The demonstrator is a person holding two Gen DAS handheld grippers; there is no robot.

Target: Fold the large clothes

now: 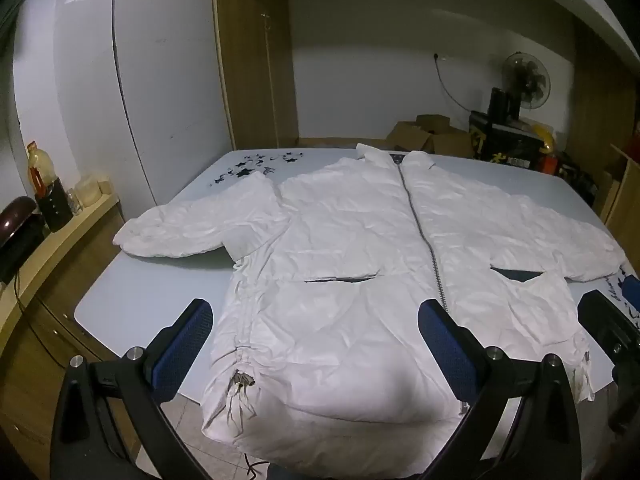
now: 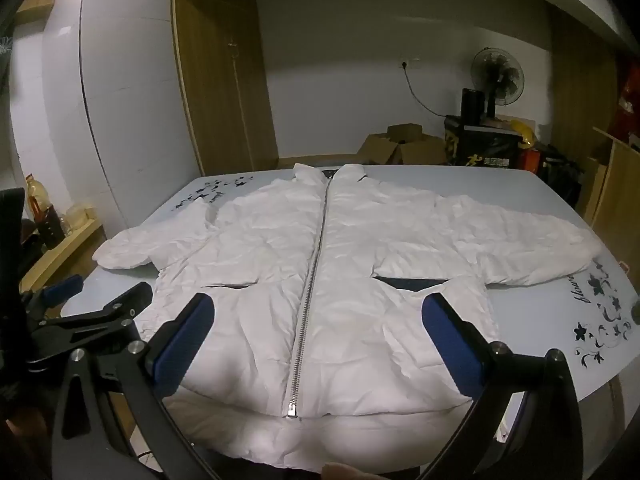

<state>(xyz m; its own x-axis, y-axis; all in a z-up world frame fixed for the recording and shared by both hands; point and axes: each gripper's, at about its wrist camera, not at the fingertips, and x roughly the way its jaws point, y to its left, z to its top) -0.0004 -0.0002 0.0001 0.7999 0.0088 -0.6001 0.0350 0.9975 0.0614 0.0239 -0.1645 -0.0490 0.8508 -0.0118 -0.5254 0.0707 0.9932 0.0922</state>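
The jacket [image 2: 320, 280] lies face up and spread flat on the pale surface [image 2: 540, 320], zip [image 2: 310, 304] closed from hem to collar, both sleeves [image 2: 520, 248] stretched out sideways. Its hem hangs a little over the near edge. No fold shows anywhere yet, so the task looks to be at its very start: sleeves, sides and the final halving are all left to do.

The left gripper [image 1: 316, 340] hovers over the jacket's lower left part with its jaws wide apart and nothing between the pads. The right gripper [image 2: 320, 340] hovers above the lower front, straddling the zip, jaws likewise wide apart and empty. Neither touches the cloth as far as can be seen
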